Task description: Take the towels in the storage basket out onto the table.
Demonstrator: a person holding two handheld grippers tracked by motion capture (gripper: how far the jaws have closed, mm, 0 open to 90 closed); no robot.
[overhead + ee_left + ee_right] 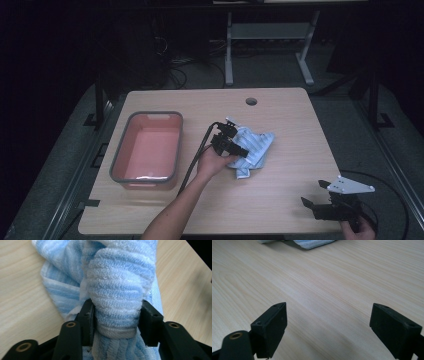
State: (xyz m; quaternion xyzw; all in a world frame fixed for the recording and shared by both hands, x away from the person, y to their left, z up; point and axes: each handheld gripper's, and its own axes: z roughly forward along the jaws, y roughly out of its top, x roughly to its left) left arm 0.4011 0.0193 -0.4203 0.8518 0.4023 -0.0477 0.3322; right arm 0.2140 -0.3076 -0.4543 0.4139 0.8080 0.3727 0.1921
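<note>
A light blue striped towel (254, 146) lies crumpled in the middle of the wooden table (280, 110). My left gripper (239, 151) sits at the towel's left edge, shut on a thick fold of it; in the left gripper view the bunched towel (117, 290) fills the gap between both jaws. My right gripper (312, 194) rests low at the table's front right corner, open, with bare wood between its jaws (328, 315). The towel's edge (312, 243) shows far off at the top of the right gripper view.
A pink bin with a grey rim (120, 155) stands on the left side of the table. A round cable hole (251, 101) is near the far edge. Black cables trail from both grippers. Dark floor and a desk frame lie beyond the table.
</note>
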